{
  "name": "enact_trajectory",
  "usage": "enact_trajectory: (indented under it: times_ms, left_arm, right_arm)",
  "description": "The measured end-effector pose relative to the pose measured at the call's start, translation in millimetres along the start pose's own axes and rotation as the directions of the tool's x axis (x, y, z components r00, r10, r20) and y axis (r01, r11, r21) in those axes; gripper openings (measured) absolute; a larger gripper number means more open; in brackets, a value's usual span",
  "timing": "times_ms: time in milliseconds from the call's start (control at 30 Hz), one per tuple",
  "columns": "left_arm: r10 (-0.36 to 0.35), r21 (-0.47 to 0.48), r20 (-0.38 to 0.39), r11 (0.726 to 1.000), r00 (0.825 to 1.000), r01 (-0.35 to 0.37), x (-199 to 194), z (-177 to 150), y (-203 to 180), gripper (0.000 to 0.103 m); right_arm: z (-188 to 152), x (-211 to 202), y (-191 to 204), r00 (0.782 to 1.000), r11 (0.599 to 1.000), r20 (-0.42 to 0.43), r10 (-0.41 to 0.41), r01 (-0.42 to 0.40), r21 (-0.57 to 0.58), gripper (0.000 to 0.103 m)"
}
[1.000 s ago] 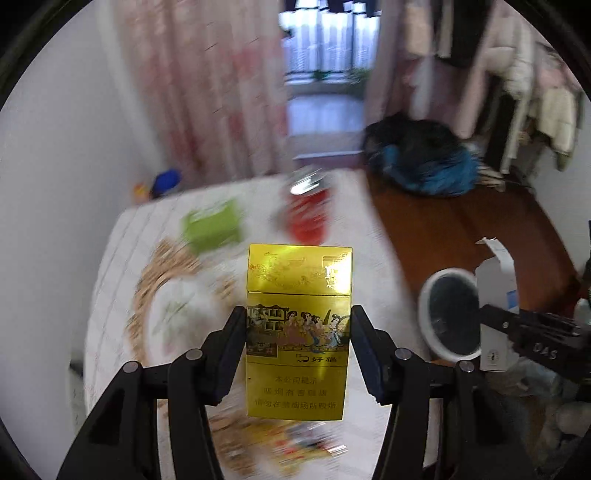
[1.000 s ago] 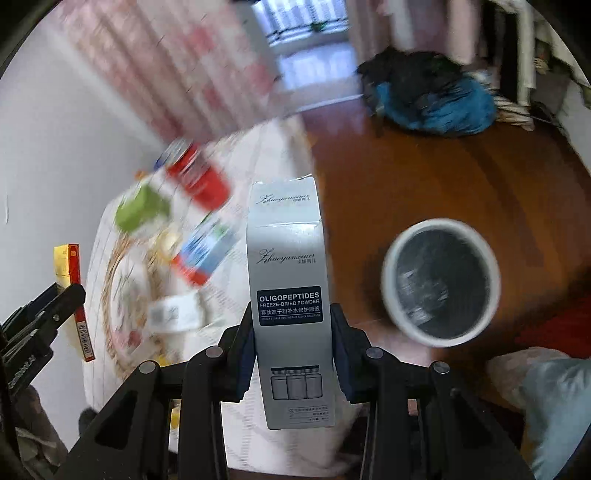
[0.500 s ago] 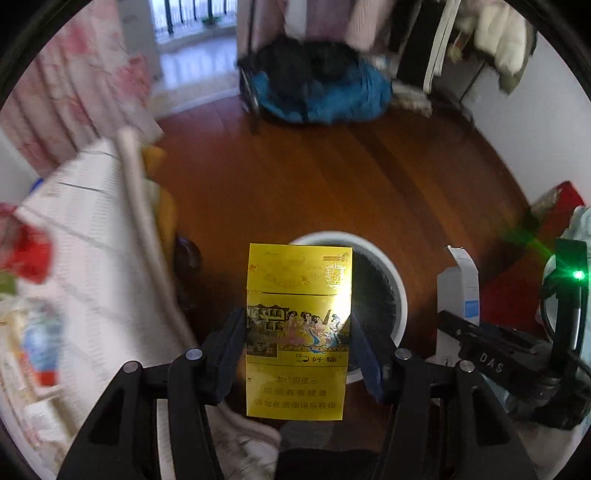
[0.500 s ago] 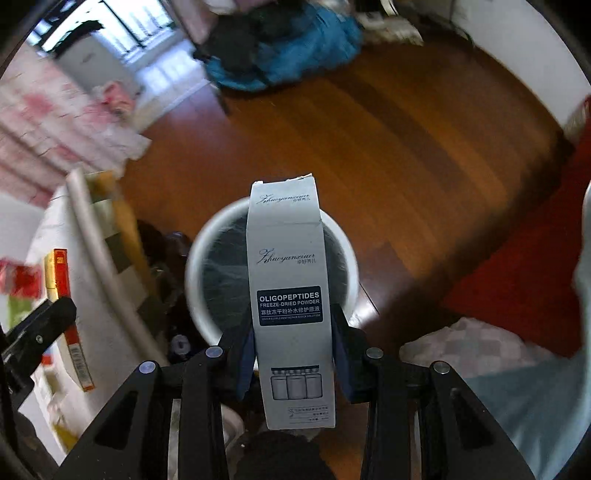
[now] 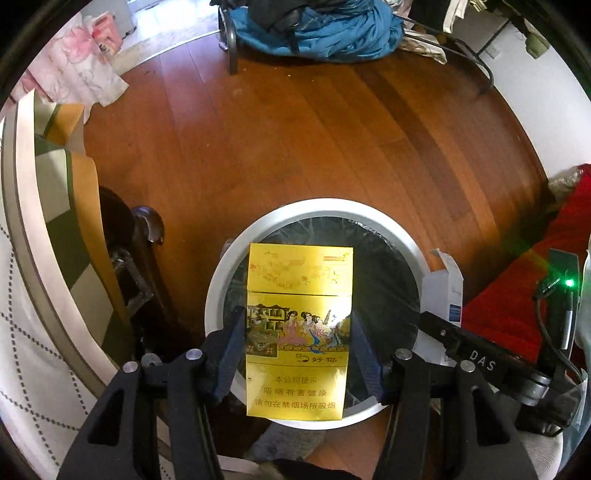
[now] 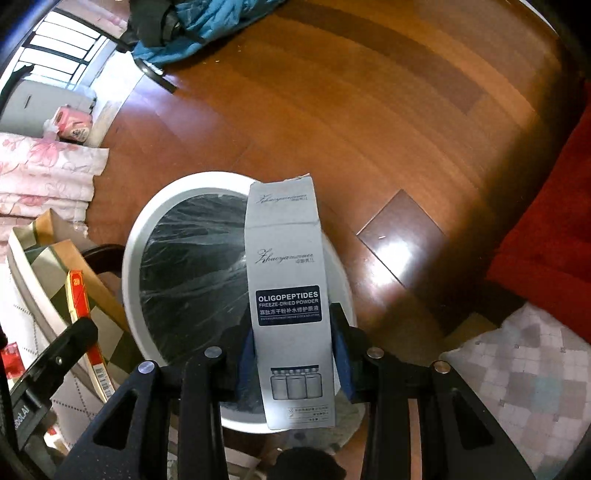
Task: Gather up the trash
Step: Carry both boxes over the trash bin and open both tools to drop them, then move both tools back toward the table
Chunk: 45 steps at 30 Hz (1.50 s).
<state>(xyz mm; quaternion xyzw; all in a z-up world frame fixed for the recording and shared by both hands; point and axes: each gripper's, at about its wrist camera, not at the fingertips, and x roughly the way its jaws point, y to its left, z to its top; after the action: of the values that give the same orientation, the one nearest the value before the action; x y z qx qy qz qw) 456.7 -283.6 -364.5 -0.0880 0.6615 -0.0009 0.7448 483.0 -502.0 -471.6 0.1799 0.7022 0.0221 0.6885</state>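
My left gripper (image 5: 297, 350) is shut on a gold cigarette pack (image 5: 299, 314) held upright over the white round trash bin (image 5: 399, 232) with a black liner. My right gripper (image 6: 293, 354) is shut on a tall grey carton (image 6: 288, 280) marked OLIGOPEPTIDES, which hangs over the right part of the same bin (image 6: 147, 221). The grey carton (image 5: 448, 291) and right gripper also show at the right of the left wrist view. In the right wrist view the cigarette pack's red edge (image 6: 79, 295) shows at the left.
The bin stands on a brown wooden floor (image 5: 295, 129). The table edge with a checked cloth (image 5: 40, 258) lies at the left. A blue and black heap of cloth (image 5: 317, 26) sits far back. A red cloth (image 6: 546, 221) lies at the right.
Both grippers swung from the table toward the floor and dropped closer to the bin, which now looms larger under each box. Both boxes stay clamped.
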Motion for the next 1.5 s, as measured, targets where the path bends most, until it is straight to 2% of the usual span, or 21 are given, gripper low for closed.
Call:
enact_trajectory:
  times_ms: [33, 67, 100, 167, 200, 233, 267, 400, 500, 733, 900, 1200, 1367, 1500]
  left_arm:
    - [0.0, -0.005, -0.007, 1.0, 1.0, 0.0, 2, 0, 0, 0.053]
    - [-0.004, -0.006, -0.013, 1.0, 1.0, 0.003, 3, -1, 1, 0.054]
    - [-0.003, -0.007, -0.015, 1.0, 1.0, 0.003, 5, -2, 0, 0.056]
    - [0.016, 0.001, -0.006, 1.0, 1.0, -0.016, 4, -3, -1, 0.075]
    - [0.029, 0.009, 0.0, 1.0, 1.0, -0.029, 4, -3, -1, 0.081]
    - [0.043, 0.015, 0.006, 0.999, 0.999, -0.043, 6, -4, -3, 0.091]
    - [0.058, 0.022, 0.014, 0.998, 0.998, -0.059, 3, -6, -3, 0.095]
    - [0.112, 0.043, 0.044, 0.993, 0.993, -0.113, -6, -14, -3, 0.095]
    - [0.149, 0.061, 0.067, 0.986, 0.987, -0.153, -13, -20, -5, 0.095]
    - [0.188, 0.081, 0.126, 0.977, 0.974, -0.199, -42, -34, -6, 0.095]
    - [0.184, 0.082, 0.173, 0.976, 0.968, -0.2, -71, -46, -6, 0.095]
    - [0.147, 0.067, 0.267, 0.983, 0.952, -0.171, -141, -80, 2, 0.095]
    - [0.113, 0.053, 0.338, 0.989, 0.934, -0.139, -191, -96, 12, 0.095]
    - [0.099, 0.002, 0.401, 0.994, 0.911, -0.109, -240, -110, 38, 0.095]
  right_arm:
    - [1, 3, -2, 1.0, 1.0, -0.003, 0.006, -0.006, 0.008, 0.04]
    - [0, 3, -4, 1.0, 1.0, -0.005, 0.012, -0.012, 0.011, 0.047]
    - [0, 5, -4, 1.0, 1.0, -0.007, 0.013, -0.013, 0.013, 0.064]
    - [-2, 3, -5, 1.0, 1.0, -0.003, 0.0, 0.0, 0.014, 0.085]
    - [-5, -1, -3, 1.0, 1.0, 0.004, -0.012, 0.012, 0.007, 0.09]
    - [-7, -5, -1, 0.999, 1.0, 0.011, -0.03, 0.03, -0.002, 0.09]
    - [-8, -10, 1, 0.999, 0.999, 0.02, -0.05, 0.051, -0.014, 0.09]
    - [-19, -26, 12, 0.988, 0.986, 0.062, -0.144, 0.148, -0.074, 0.096]
    - [-29, -38, 17, 0.975, 0.971, 0.088, -0.204, 0.213, -0.11, 0.097]
    - [-49, -76, 19, 0.956, 0.953, 0.147, -0.254, 0.273, -0.132, 0.097]
    - [-66, -110, 25, 0.952, 0.953, 0.193, -0.237, 0.267, -0.143, 0.097]
    - [-116, -185, 46, 0.935, 0.951, 0.292, -0.199, 0.257, -0.174, 0.097]
    - [-143, -237, 61, 0.922, 0.957, 0.357, -0.149, 0.225, -0.182, 0.097]
    - [-166, -280, 84, 0.912, 0.965, 0.402, -0.076, 0.169, -0.201, 0.097]
